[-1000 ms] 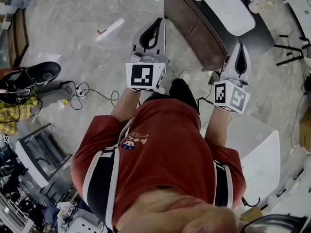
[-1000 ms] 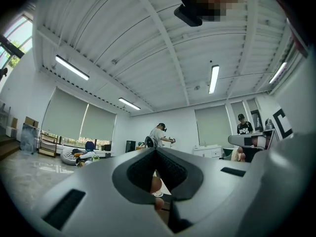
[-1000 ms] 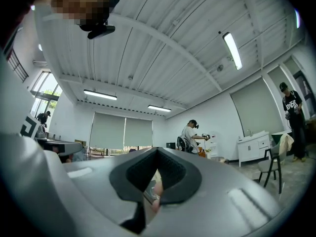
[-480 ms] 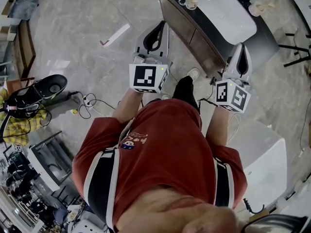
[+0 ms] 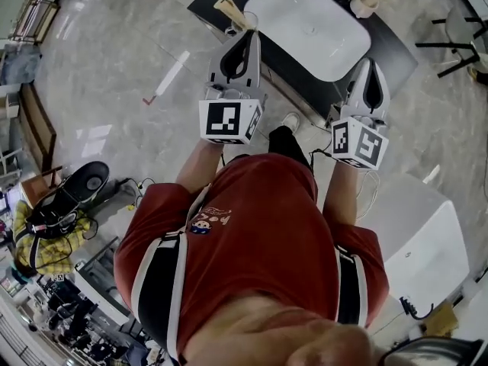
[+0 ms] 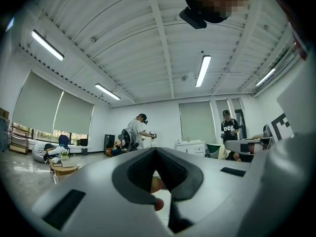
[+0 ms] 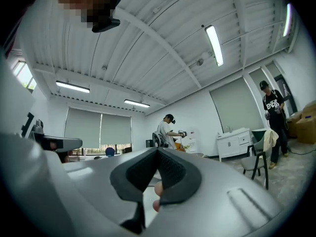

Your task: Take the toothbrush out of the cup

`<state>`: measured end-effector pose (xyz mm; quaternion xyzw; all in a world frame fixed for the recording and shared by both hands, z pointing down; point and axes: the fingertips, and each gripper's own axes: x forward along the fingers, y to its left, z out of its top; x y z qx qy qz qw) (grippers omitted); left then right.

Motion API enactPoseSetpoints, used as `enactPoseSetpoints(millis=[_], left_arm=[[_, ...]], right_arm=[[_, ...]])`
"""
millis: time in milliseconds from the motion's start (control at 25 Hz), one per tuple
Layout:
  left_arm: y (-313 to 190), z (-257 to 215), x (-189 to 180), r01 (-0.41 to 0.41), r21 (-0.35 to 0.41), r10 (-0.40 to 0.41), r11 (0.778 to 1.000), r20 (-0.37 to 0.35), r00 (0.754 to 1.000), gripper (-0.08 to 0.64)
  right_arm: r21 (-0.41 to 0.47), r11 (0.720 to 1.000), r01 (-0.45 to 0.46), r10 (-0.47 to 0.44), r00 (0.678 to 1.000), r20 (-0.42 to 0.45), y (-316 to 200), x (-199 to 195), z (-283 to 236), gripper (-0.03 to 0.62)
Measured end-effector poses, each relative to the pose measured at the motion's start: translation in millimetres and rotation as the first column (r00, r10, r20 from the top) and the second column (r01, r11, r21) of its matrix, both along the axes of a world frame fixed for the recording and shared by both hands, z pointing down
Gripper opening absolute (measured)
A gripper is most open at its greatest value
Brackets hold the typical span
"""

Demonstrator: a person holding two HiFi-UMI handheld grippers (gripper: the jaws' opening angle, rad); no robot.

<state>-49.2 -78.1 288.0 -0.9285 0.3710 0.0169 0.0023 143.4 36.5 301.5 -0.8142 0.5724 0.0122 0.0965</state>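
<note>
Fingers (image 5: 223, 61) of left gripper (image 5: 248, 33), right gripper (image 5: 368, 62) closed, empty; cup (image 5: 241, 23), toothbrush (image 5: 228, 8) in head view only

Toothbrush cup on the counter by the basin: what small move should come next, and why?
Probably open the left gripper and ease it forward: its jaws are shut and empty, and the cup holding the toothbrush stands on the counter just ahead of it.

White basin (image 5: 309, 25) at 12 o'clock, set in dark counter (image 5: 393, 56); white strip (image 5: 169, 75) on marble floor (image 5: 114, 59) at 10; yellow plaid cloth (image 5: 34, 246) at 8; white table (image 5: 423, 242) at 4
</note>
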Motion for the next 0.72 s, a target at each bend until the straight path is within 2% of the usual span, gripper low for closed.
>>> enactPoseSetpoints(millis=[160,360,720], left_arm=[[-13,1,51,-0.056,0.004,0.056,0.998,-0.005,0.998,0.005],[-24,4,97,-0.116,0.004,0.116,0.993,0.008,0.993,0.005],[-66,14,148,-0.208,-0.005,0.208,0.978,0.012,0.978,0.005]], right_arm=[[-0.007,0.999,-0.038,0.038,0.999,-0.005,-6,38,-2,0.009],[-0.019,0.996,-0.082,0.082,0.997,-0.015,-11,73,0,0.009],[-0.073,0.984,-0.161,0.161,0.987,-0.011,-45,104,13,0.009]])
